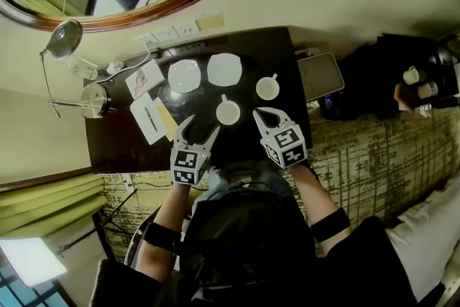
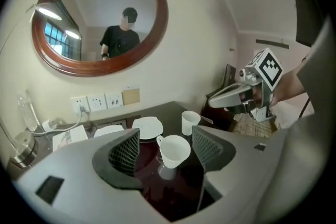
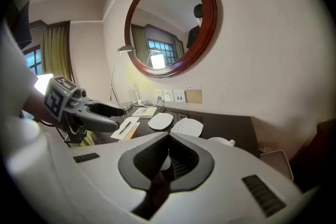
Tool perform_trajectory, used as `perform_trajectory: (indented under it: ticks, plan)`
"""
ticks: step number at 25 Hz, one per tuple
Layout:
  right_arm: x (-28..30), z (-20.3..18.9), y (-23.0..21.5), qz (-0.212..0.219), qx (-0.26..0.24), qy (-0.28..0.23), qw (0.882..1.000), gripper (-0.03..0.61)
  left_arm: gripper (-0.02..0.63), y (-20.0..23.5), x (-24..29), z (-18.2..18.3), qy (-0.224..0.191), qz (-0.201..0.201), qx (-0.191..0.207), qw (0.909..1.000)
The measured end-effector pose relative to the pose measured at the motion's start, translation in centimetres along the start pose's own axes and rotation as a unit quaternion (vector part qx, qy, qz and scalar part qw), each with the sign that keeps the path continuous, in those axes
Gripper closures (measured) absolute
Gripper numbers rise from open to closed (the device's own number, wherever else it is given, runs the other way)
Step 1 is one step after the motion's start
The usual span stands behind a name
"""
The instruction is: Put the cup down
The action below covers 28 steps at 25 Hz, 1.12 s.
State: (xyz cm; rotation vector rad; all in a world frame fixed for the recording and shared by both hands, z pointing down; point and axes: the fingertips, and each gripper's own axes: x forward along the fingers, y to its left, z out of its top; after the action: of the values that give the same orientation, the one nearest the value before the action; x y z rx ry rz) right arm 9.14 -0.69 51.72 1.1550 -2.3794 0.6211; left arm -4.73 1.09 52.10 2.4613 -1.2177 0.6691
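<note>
A white cup (image 1: 228,112) stands upright on the dark table (image 1: 244,47). My left gripper (image 1: 203,124) hovers to the cup's lower left in the head view, open, pads clear of it. In the left gripper view the cup (image 2: 173,150) shows beyond the spread jaws of the left gripper (image 2: 165,136), untouched, its handle to the left. My right gripper (image 1: 264,113) is shut and empty, just right of the cup. Its closed jaws fill the right gripper view (image 3: 169,136). A second white cup (image 1: 267,87) stands farther back right.
Two white saucers (image 1: 184,75) (image 1: 224,69) lie at the table's back. Papers with a pen (image 1: 149,117) and a desk lamp (image 1: 63,39) are at the left. A pale tray (image 1: 320,75) sits past the table's right edge. A round mirror (image 2: 100,13) hangs on the wall.
</note>
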Motion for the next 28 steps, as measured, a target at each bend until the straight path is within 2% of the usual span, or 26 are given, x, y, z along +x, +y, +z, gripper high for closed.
perform_trajectory:
  ticks: [4,7,14,20,28]
  plan:
    - [0.0,0.8,1.3,-0.008,0.0,-0.006,1.0,0.572,0.375,1.0,-2.3,1.2,-0.01,-0.005,-0.004,0.9999]
    - [0.1,1.0,2.4,-0.012,-0.003,-0.006,1.0,0.572,0.473,2.3,-3.8,1.2,-0.01,0.008,-0.012,0.9999]
    - [0.8,0.8,5.0,-0.017,-0.012,0.002,1.0,0.572,0.611,5.2,-7.0,0.1,-0.007,0.031,-0.033,0.9989]
    - [1.2,0.4,6.6,-0.016,-0.024,0.012,1.0,0.572,0.612,6.3,-8.3,-1.7,0.006,0.042,-0.054,0.9976]
    - [1.1,-0.8,6.9,-0.015,-0.025,0.027,0.999,0.572,0.612,6.0,-8.4,-2.8,0.007,0.044,-0.063,0.997]
